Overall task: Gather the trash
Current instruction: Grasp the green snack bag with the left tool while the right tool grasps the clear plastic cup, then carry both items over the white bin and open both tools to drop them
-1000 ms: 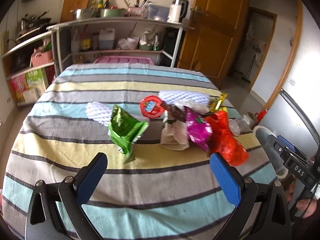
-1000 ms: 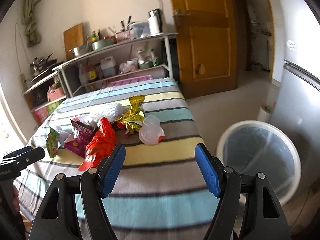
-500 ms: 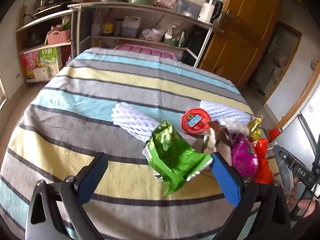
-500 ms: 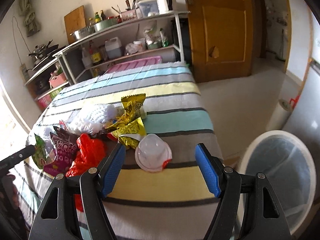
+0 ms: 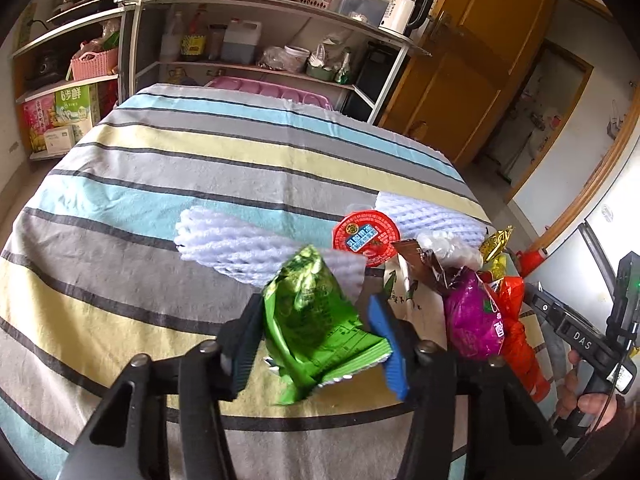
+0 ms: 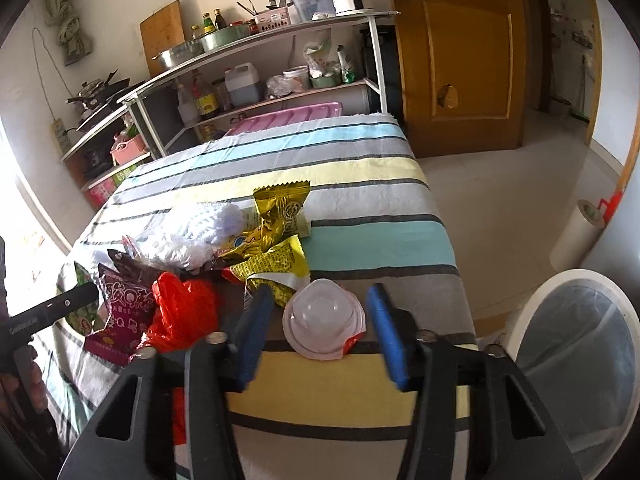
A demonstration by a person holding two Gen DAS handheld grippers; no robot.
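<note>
A pile of trash lies on the striped tablecloth. My left gripper has its jaws closing around a crumpled green snack bag, both pads touching its sides. My right gripper has its jaws on either side of an upturned clear plastic cup, with small gaps left. Other trash includes white foam nets, a red round lid, a purple bag, a red plastic bag and gold wrappers.
A white bin with a clear liner stands on the floor right of the table. Metal shelves with kitchenware stand behind the table. A wooden door is at the back right. The table's right edge is close to the cup.
Both grippers moved forward into the pile. The left jaws narrowed onto the green bag. The right jaws narrowed around the clear cup.
</note>
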